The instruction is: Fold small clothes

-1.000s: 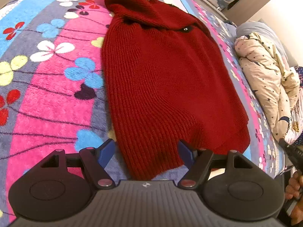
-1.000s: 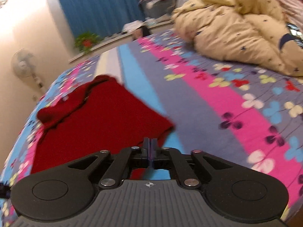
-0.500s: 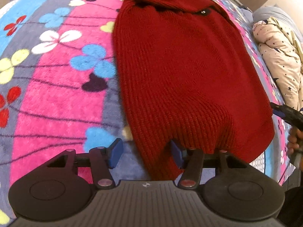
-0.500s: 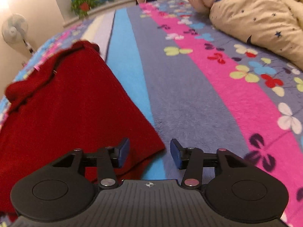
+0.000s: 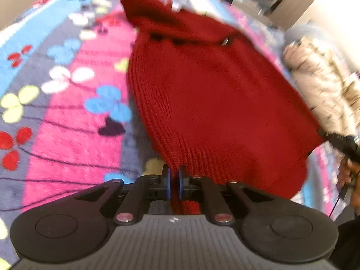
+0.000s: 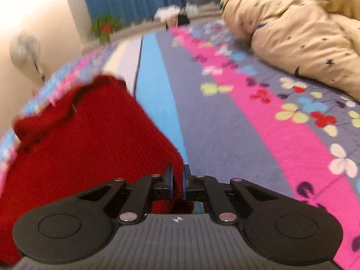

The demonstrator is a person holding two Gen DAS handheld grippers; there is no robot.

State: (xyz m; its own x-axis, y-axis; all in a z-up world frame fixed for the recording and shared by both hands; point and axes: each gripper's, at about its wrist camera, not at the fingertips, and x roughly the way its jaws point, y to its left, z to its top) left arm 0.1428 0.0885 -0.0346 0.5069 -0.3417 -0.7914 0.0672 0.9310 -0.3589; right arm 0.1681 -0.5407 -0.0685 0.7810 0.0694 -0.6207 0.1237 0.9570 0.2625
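Note:
A dark red knitted sweater [image 5: 209,96] lies on the flowered bedspread [image 5: 67,117], its folded top end far from me. My left gripper [image 5: 175,180] is shut on the near left corner of the hem and lifts it. My right gripper [image 6: 177,178] is shut on the near right corner of the same sweater [image 6: 90,139]. In the left wrist view the right gripper [image 5: 342,142] shows at the right edge, holding that corner up. Both views are blurred by motion.
A beige star-print quilt [image 6: 299,29] is piled on the right of the bed; it also shows in the left wrist view [image 5: 324,85]. A fan [image 6: 24,51] and a potted plant [image 6: 105,27] stand beyond the far end of the bed.
Both grippers were open around the hem corners half a second ago; now both have shut on the sweater and raised its near edge. The views have shifted with that lift.

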